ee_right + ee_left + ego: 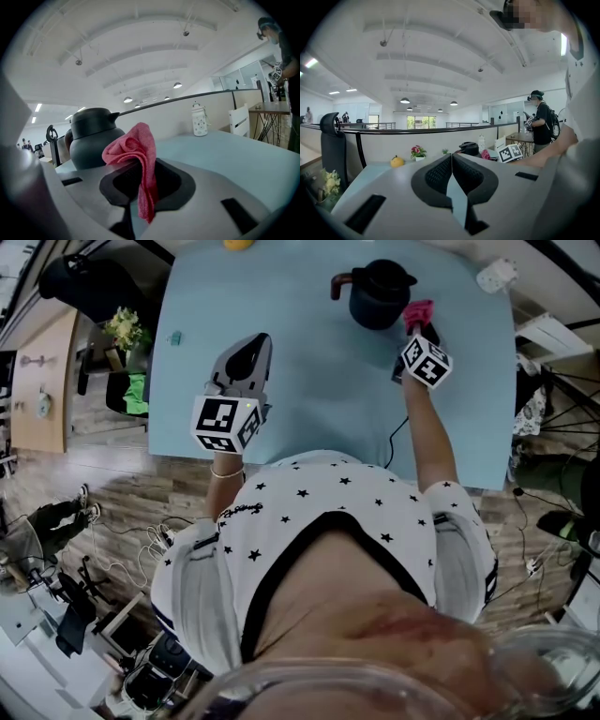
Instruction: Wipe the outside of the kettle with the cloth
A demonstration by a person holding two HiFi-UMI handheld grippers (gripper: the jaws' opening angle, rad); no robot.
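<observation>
Kettle: the dark kettle (380, 294) stands upright near the table's far edge, right of the middle, with its handle pointing left.
Cloth: a bunched pink-red cloth (136, 154) sits just beside the kettle's right side; whether it touches cannot be told.
Right gripper: the right gripper (417, 327) has its jaws pinched on the cloth, with a fold hanging down between them.
Left gripper: the left gripper (452, 157) has its jaws pressed together with nothing between them. It hangs over the table's left half, well apart from the kettle.
Table: the light blue table (309, 399) carries a yellow fruit (397, 161) at its far edge.
</observation>
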